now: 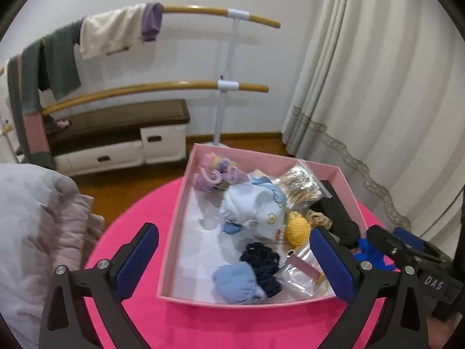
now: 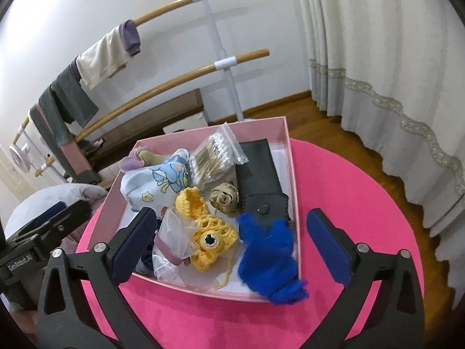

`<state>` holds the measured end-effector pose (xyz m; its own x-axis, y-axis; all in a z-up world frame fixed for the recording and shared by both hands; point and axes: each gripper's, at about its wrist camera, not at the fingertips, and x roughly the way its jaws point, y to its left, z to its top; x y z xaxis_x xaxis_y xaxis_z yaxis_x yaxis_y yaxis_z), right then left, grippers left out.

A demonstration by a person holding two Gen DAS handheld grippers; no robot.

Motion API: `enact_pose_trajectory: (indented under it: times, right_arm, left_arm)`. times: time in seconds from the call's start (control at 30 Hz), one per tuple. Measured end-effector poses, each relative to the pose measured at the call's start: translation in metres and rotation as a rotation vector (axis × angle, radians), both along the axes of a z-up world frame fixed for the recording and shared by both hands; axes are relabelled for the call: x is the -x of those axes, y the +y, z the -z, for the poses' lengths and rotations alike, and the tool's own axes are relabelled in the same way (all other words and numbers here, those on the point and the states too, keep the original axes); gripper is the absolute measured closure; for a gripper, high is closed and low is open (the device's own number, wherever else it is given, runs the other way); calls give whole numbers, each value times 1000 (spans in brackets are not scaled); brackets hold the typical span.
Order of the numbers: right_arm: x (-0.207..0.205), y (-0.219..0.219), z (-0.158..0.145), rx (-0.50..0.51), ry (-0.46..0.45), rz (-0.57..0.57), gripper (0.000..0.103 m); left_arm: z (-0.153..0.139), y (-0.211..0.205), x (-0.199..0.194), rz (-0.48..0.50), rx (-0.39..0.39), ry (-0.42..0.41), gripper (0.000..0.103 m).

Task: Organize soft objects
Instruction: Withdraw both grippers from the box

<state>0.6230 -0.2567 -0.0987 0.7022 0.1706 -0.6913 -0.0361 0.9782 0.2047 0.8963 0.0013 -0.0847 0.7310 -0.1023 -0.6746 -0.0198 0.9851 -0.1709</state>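
Blue fluff (image 2: 270, 250) (lengthwise) overhangs pink box's (image 2: 286, 133) rim.

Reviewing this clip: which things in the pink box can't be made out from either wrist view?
- Right wrist view: dark scrunchie and light blue cloth sit behind the right tool's left finger.
- Left wrist view: blue yarn is mostly behind the left tool's right finger.
- Both views: print on the cotton swab bag is too small to read.
- Black pouch: contents hidden, flap snapped.
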Motion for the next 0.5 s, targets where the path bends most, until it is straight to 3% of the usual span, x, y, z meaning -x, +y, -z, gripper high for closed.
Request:
enact_pose_trajectory:
  times: [0.2, 0.37, 0.47, 0.5]
  right_arm:
    - [28, 7, -17, 1, -61, 9, 0]
    - [66, 15, -35, 20, -116, 3, 0]
    - [92, 22, -42, 41, -140, 1, 0]
    - [101, 23, -45, 42, -149, 1, 0]
  left_arm:
    - [-8, -1, 31, -28, -98, -69, 0]
    - [-18, -4, 59, -23, -112, -123, 0]
    - [-21, -10, 83, -22, -118, -143, 0]
    - [-16, -16, 115, -21, -120, -150, 0]
